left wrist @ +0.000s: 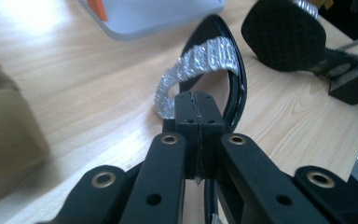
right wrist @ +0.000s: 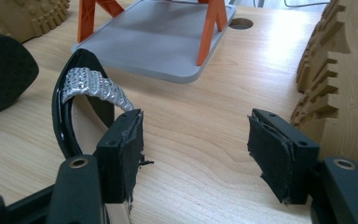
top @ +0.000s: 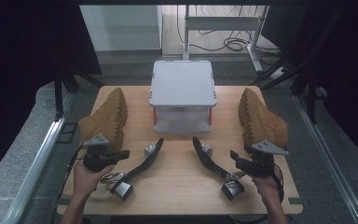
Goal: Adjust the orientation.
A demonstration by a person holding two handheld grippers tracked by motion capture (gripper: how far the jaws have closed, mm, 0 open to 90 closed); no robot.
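Two black high-heeled sandals with silver straps lie on their sides on the wooden table, one at the left (top: 142, 163) and one at the right (top: 209, 158). My left gripper (top: 123, 154) is held just left of the left sandal. In the left gripper view its jaws (left wrist: 199, 116) are shut flat together with nothing between them, and the sandal's silver strap (left wrist: 200, 63) lies right behind them. My right gripper (top: 235, 158) stands open beside the right sandal's heel; in the right gripper view (right wrist: 196, 140) that sandal (right wrist: 91, 88) lies just past the left jaw, with bare table between the pads.
A grey two-level rack (top: 182, 84) with orange legs (right wrist: 207, 28) stands at the middle back. A tan boot lies on its side at the left (top: 106, 119) and another at the right (top: 261, 119), its lugged sole (right wrist: 345, 70) close to my right jaw.
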